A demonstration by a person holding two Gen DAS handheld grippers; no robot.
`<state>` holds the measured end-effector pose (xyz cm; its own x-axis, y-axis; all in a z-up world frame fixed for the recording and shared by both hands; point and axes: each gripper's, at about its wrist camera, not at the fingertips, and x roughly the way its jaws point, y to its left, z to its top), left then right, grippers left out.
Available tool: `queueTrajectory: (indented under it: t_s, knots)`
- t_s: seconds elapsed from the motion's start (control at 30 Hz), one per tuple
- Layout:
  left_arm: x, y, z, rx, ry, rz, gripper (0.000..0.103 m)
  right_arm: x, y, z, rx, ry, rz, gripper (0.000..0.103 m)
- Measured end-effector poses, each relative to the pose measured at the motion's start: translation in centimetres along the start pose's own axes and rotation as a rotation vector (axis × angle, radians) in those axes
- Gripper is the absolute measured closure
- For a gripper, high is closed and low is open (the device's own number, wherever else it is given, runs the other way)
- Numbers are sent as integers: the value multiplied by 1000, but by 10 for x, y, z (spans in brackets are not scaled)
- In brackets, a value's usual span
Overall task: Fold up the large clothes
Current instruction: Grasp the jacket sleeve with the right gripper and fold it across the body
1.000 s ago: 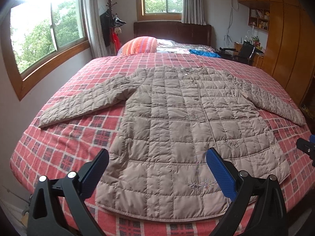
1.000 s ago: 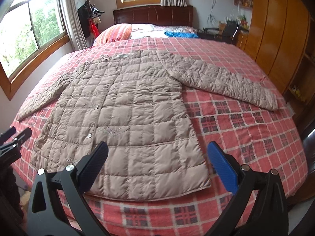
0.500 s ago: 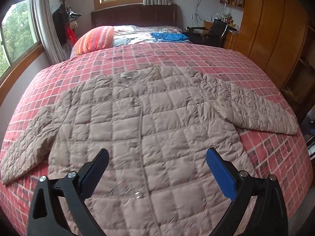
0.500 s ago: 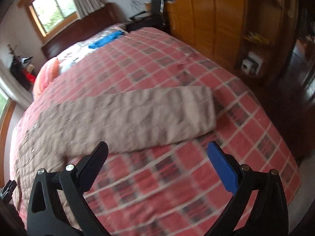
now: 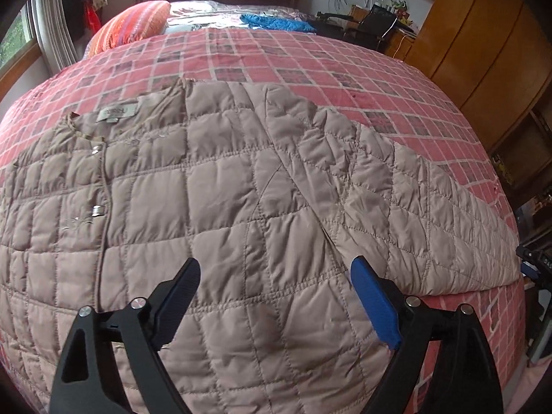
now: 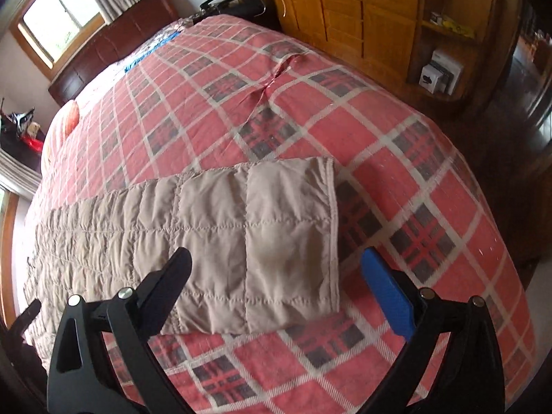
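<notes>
A beige quilted jacket [image 5: 214, 186] lies flat, front up, on a red plaid bedspread [image 5: 310, 69]. Its collar label and snaps are at the upper left of the left wrist view. My left gripper [image 5: 276, 283] hovers open over the chest, close to the seam of the jacket's right-hand sleeve [image 5: 414, 214]. In the right wrist view that sleeve's cuff end [image 6: 276, 241] lies spread on the bedspread [image 6: 414, 158]. My right gripper [image 6: 276, 276] hangs open just above the cuff, with nothing between its fingers.
An orange striped pillow [image 5: 134, 24] and a blue cloth [image 5: 276, 22] lie at the headboard end. A wooden wardrobe [image 6: 362, 10] with shelves runs along the bed's right side. The bed's edge and dark floor [image 6: 517, 110] are to the right.
Both grippers have moved in from the foot of the bed. The left went forward and low over the jacket's chest; the right swung right and came down over the sleeve cuff.
</notes>
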<state>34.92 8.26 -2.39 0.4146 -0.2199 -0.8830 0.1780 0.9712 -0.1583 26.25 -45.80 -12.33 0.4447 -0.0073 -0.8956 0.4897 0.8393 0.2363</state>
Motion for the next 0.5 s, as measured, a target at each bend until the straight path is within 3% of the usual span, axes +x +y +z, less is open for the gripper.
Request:
queueTrajectory:
  t_s: [0.03,0.13,0.2,0.23,0.3,0.37,0.43,0.5]
  knots:
    - [5,1,0,-5,12,-12,17,3,2,0,-8,6,-1,7]
    - [18,5,1,-23,44,-38,21,15,4,5,-6,37,8,27]
    - [24,6,1,-34,52,-48,23,23,6,6,2,44,-3,28]
    - [24,7,0,-35,51,-51,25,26,8,6,-8,40,-13,34]
    - [23,10,0,-37,45,-64,29,29,13,5,-30,22,-61,47]
    - [23,14,1,-55,48,-90,31,27,18,4,-38,17,-64,75]
    - [22,18,1,-75,49,-109,36,22,19,5,-17,23,-44,93]
    - [22,21,0,-78,48,-124,38,9,24,6,0,-2,-18,96]
